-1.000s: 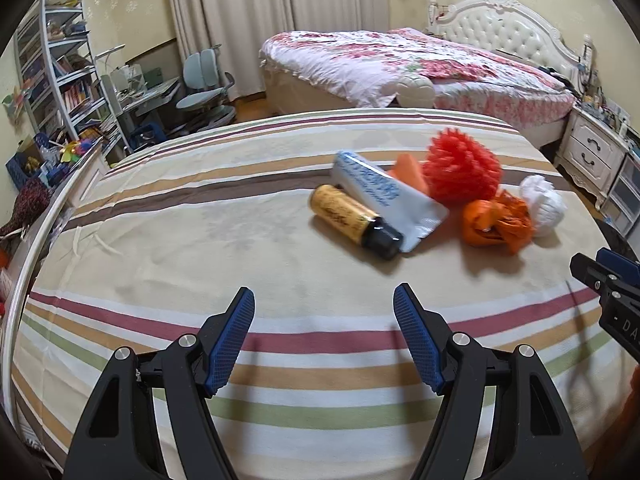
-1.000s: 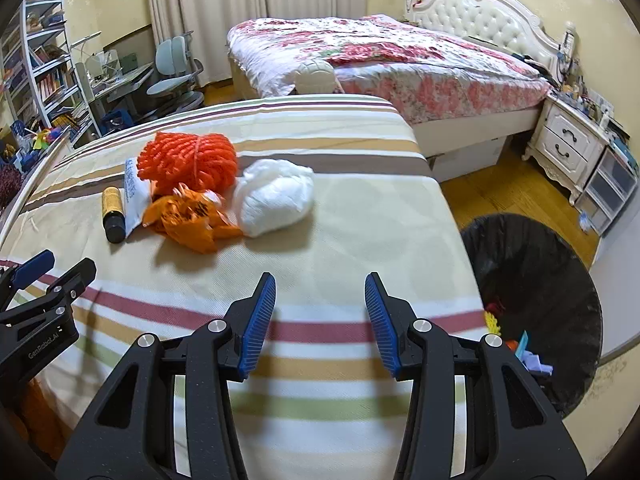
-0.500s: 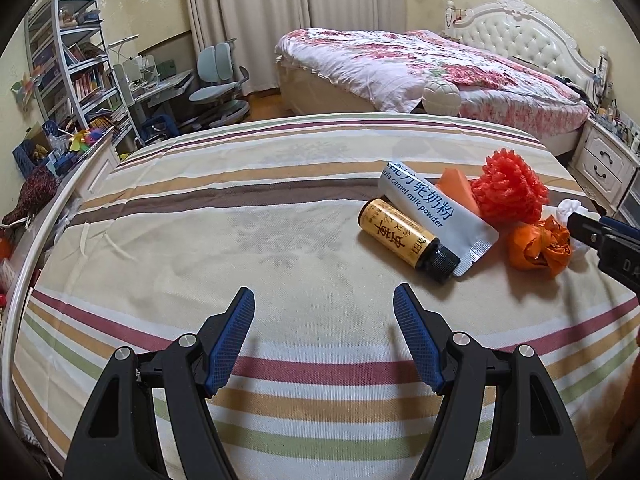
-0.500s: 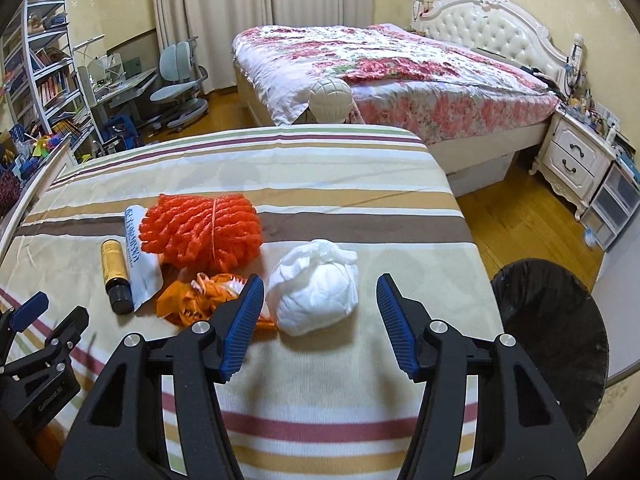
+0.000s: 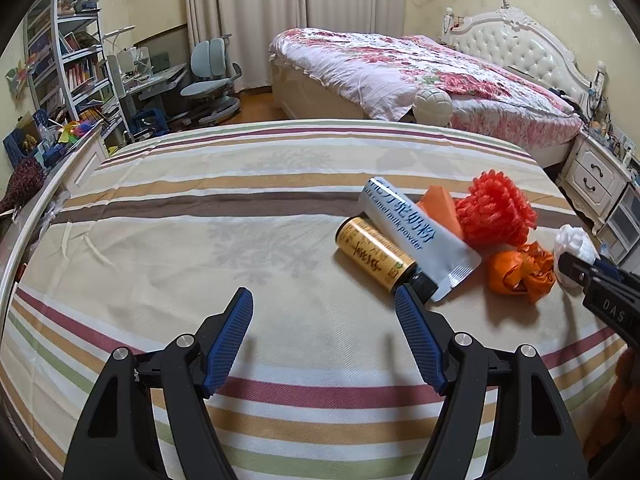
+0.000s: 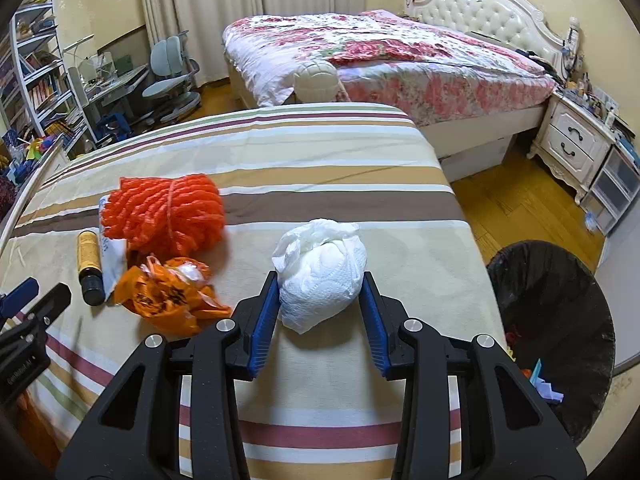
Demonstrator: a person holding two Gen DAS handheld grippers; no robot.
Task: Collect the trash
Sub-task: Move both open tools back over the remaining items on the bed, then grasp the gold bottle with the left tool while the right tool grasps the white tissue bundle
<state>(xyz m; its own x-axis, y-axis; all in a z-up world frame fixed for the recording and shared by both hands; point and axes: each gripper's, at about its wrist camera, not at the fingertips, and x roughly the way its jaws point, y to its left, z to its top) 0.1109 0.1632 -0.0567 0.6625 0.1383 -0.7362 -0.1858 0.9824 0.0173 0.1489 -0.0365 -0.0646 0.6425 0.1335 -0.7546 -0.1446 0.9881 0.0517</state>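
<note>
Trash lies on the striped bedspread (image 5: pixel 200 240). My right gripper (image 6: pixel 320 280) is closing on a white paper wad (image 6: pixel 320 268); both blue pads touch its sides. Left of it are a crumpled orange bag (image 6: pixel 172 296), a red-orange mesh bundle (image 6: pixel 164 212) and a yellow bottle (image 6: pixel 90 260). In the left wrist view my left gripper (image 5: pixel 322 292) stands open over bare cloth, its right fingertip close to the black cap of the yellow bottle (image 5: pixel 374 258). A milk powder sachet (image 5: pixel 412 232) lies beside the bottle.
A black-lined trash bin (image 6: pixel 552 320) with some scraps inside stands on the wood floor right of the striped bed. A second bed (image 6: pixel 380 52) with a floral cover lies beyond, a white nightstand (image 6: pixel 576 144) to its right. Desk, chair and shelves fill the far left.
My right gripper moved forward to the white wad, opened wider, then narrowed until the pads met its sides. The left gripper's view shifted slightly, bringing the bottle nearer its right finger.
</note>
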